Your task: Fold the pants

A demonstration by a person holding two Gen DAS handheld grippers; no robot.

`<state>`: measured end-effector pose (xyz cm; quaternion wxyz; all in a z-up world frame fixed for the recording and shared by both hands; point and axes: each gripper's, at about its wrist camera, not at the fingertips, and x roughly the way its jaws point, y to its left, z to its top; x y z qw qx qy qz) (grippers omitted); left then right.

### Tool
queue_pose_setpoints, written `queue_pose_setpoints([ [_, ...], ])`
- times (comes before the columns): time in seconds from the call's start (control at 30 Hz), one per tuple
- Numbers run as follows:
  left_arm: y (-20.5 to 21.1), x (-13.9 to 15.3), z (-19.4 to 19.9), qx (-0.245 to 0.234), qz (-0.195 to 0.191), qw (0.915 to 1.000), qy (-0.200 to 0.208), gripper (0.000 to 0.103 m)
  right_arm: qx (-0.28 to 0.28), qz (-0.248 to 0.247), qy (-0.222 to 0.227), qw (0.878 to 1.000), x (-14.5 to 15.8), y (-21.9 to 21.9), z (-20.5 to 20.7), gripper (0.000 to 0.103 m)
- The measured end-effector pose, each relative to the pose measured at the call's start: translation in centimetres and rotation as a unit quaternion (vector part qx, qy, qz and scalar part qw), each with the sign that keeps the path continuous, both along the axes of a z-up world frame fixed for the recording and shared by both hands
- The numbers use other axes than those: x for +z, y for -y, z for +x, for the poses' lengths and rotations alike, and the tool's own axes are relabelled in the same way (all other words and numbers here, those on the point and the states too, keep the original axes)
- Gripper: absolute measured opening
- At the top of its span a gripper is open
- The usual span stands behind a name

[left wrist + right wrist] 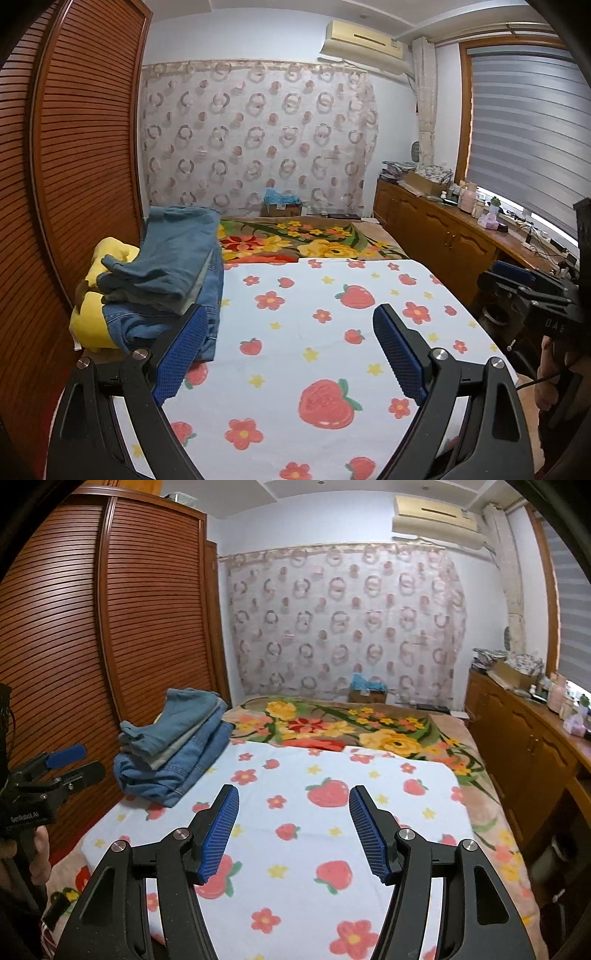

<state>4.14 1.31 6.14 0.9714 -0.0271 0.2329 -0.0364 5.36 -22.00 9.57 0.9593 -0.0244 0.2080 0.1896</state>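
Observation:
A stack of folded blue jeans [173, 273] lies at the left edge of the bed, by the wardrobe; it also shows in the right wrist view [177, 749]. My left gripper [290, 321] is open and empty above the strawberry-print sheet [314, 354], its left finger just in front of the stack. My right gripper [293, 801] is open and empty over the same sheet [314, 849], to the right of the stack. Each gripper shows at the edge of the other's view: the right gripper [517, 280] and the left gripper [70, 760].
A yellow item [92, 306] lies under the jeans. A floral blanket [314, 240] covers the far bed. A brown slatted wardrobe [74, 147] stands on the left. A wooden cabinet [443, 229] with clutter runs along the right. A cardboard box [280, 206] sits at the far wall.

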Motion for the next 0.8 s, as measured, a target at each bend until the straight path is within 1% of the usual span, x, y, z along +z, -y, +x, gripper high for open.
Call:
queue_pose_setpoints([
  [0.33,1.3,1.8,-0.1,-0.005,0.011,0.9998,0.016,0.091,-0.036,0.014,0.024,0.999,1.5,0.2,-2.0,0.064],
  [0.5,1.7,2.8,-0.5,-0.008,0.016,0.9995,0.025,0.091,-0.047,0.018,0.038,0.998,1.7,-0.2,-3.1,0.064],
  [0.6,1.9,3.2,-0.8,-0.009,0.019,0.9993,0.03,0.091,-0.05,0.021,0.044,0.998,1.3,-0.4,-3.9,0.064],
  [0.8,1.9,3.3,-0.9,-0.009,0.02,0.9993,0.03,0.091,-0.051,0.018,0.046,0.997,0.2,-0.6,-3.9,0.064],
])
